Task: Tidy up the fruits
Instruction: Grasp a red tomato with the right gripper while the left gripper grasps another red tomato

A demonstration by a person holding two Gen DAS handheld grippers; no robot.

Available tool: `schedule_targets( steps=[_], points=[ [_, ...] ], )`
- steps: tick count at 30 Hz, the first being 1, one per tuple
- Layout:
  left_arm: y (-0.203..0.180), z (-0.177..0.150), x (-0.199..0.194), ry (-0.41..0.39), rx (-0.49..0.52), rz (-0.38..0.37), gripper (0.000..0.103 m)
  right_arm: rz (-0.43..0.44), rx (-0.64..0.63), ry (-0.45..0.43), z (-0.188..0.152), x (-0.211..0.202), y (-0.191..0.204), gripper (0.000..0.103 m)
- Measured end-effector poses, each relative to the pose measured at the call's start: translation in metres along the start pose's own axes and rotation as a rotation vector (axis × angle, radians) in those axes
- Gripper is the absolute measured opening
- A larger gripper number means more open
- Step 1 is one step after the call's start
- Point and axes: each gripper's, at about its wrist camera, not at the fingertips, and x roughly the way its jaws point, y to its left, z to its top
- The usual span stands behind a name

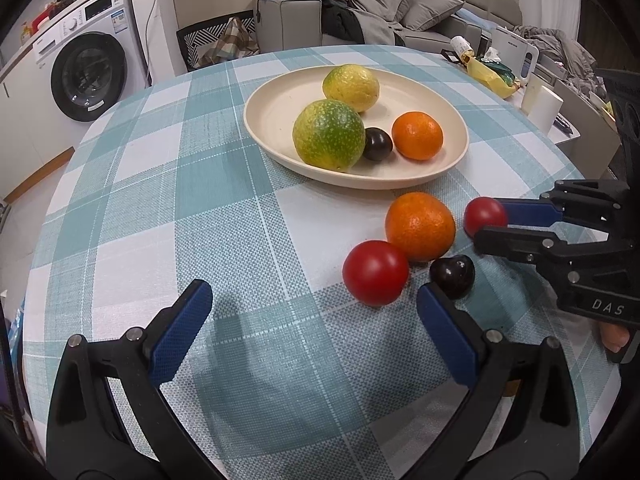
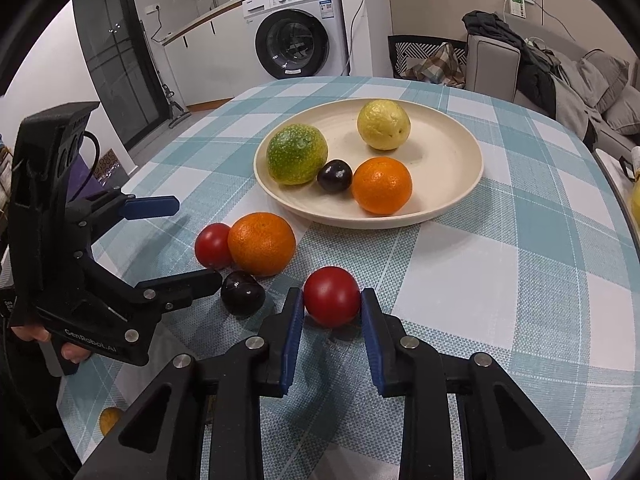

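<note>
Item: tomato (image 2: 331, 296), red, round, on the checked surface (image 2: 500, 264) at 6 o'clock of the plate (image 2: 448, 152), apart from the other loose fruit. Right gripper (image 2: 332, 308): jaws clamped on the tomato, one pad on each flank, fruit resting on the cloth.

Handling note (judgement): step in hand appears to be lifting this tomato to the plate. The skin is smooth and soft, so the squeeze should stay light and the lift straight up, then set down on bare plate at 3 o'clock, clear of the fruit there.

Loose fruit nearby: orange (image 2: 261, 243), second tomato (image 2: 213, 245) touching it at 9 o'clock, dark plum (image 2: 242, 293) just beside both at 6 o'clock.

Left gripper (image 1: 312, 332): jaws wide apart, nothing between them, hovering near the plum.

Container: cream plate, shallow. Contents: green-yellow citrus (image 2: 297, 154), yellow citrus (image 2: 383, 124), small dark plum (image 2: 335, 176), orange (image 2: 381, 185); the last three lie close together.
</note>
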Motion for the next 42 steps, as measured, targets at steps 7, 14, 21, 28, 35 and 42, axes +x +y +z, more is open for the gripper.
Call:
schedule_targets(
  steps=[7, 14, 21, 28, 35, 42],
  points=[
    [0.002, 0.001, 0.000, 0.000, -0.013, -0.007, 0.091, 0.002, 0.008, -0.034, 0.001, -0.007, -0.001, 0.029],
    [-0.001, 0.002, -0.001, -0.001, 0.004, -0.043, 0.068, 0.018, 0.028, -0.047, 0.003, -0.011, -0.004, 0.029],
    [-0.007, 0.003, -0.003, -0.012, 0.017, -0.082, 0.054, 0.021, 0.029, -0.049, 0.003, -0.012, -0.004, 0.029],
    [-0.009, 0.003, -0.006, -0.030, 0.027, -0.115, 0.027, 0.022, 0.029, -0.050, 0.003, -0.012, -0.004, 0.029],
    [-0.006, 0.003, -0.008, -0.039, 0.009, -0.123, 0.027, 0.023, 0.031, -0.057, 0.003, -0.012, -0.005, 0.029],
    [0.006, 0.006, -0.016, -0.084, -0.043, -0.111, 0.027, 0.020, 0.042, -0.077, 0.004, -0.016, -0.008, 0.029]
  ],
)
